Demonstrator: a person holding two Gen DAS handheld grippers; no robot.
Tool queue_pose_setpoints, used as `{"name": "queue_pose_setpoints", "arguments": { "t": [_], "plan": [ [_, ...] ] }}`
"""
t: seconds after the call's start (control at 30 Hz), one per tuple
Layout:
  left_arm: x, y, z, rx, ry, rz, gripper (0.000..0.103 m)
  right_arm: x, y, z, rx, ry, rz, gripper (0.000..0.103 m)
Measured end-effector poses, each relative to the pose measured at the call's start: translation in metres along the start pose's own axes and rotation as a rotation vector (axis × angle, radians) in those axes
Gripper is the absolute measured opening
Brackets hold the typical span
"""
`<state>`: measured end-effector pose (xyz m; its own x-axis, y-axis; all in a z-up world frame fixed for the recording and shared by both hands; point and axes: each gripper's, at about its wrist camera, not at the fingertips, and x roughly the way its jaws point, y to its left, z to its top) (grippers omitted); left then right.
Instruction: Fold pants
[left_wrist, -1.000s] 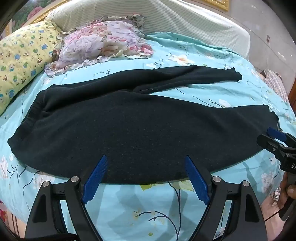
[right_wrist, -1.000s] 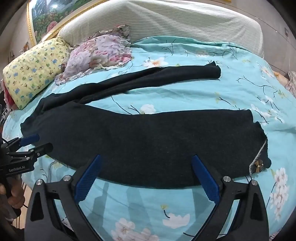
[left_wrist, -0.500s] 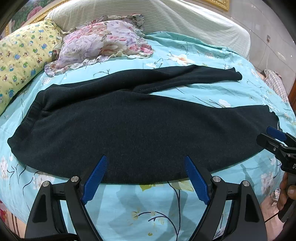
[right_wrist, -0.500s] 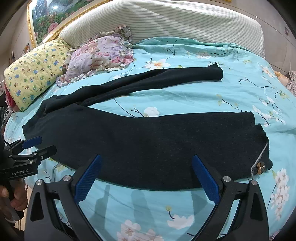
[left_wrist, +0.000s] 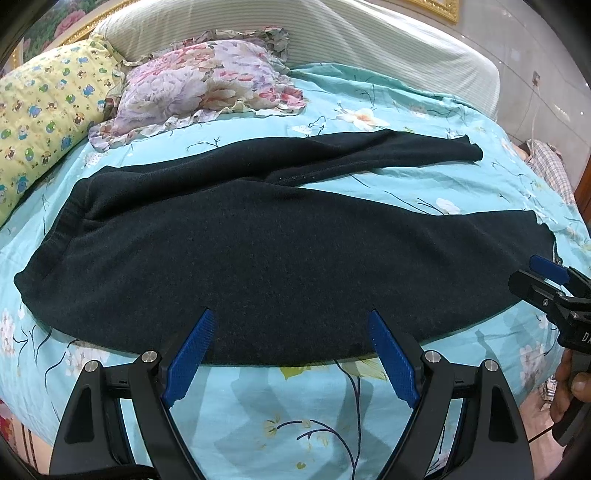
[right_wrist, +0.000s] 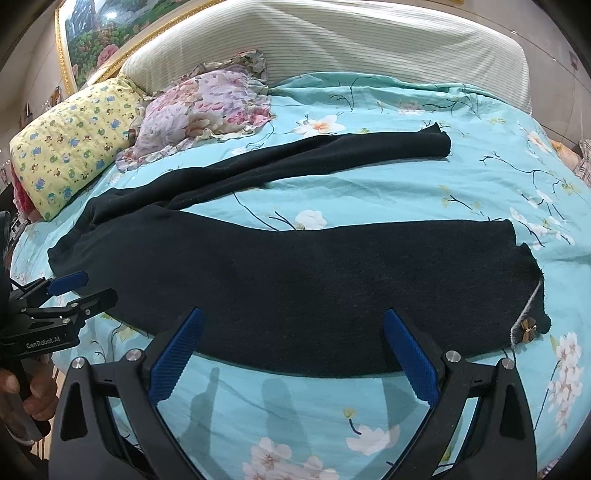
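Observation:
Dark pants (left_wrist: 258, 251) lie flat across the bed, waistband at the left, both legs spread apart toward the right. They show in the right wrist view (right_wrist: 314, 273) too, with a small flower ornament (right_wrist: 527, 326) at the near leg's hem. My left gripper (left_wrist: 290, 343) is open and empty, hovering over the near edge of the pants' seat. My right gripper (right_wrist: 291, 341) is open and empty over the near leg's lower edge. Each gripper shows in the other's view, the right (left_wrist: 546, 280) and the left (right_wrist: 79, 288).
A turquoise floral bedspread (left_wrist: 295, 406) covers the bed. A yellow pillow (left_wrist: 40, 122) and a floral pink pillow (left_wrist: 199, 85) lie at the head, against a striped headboard (right_wrist: 332, 44). The bed's near edge is just under the grippers.
Both grippers have drifted slightly; the right wrist view has shifted a little, with the left gripper appearing closer in. The pants have not moved.

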<state>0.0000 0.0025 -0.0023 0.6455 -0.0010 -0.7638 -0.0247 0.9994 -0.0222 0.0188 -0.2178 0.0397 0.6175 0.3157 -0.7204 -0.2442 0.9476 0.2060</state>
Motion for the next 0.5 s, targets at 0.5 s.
{"name": "queue_pose_setpoints", "arguments": {
  "t": [0.5],
  "plan": [
    [0.0019,-0.0032,0.0006,0.004,0.008,-0.014,0.086,-0.0009,-0.0006,0.0021,0.012,-0.001,0.003,0.098]
  ]
}}
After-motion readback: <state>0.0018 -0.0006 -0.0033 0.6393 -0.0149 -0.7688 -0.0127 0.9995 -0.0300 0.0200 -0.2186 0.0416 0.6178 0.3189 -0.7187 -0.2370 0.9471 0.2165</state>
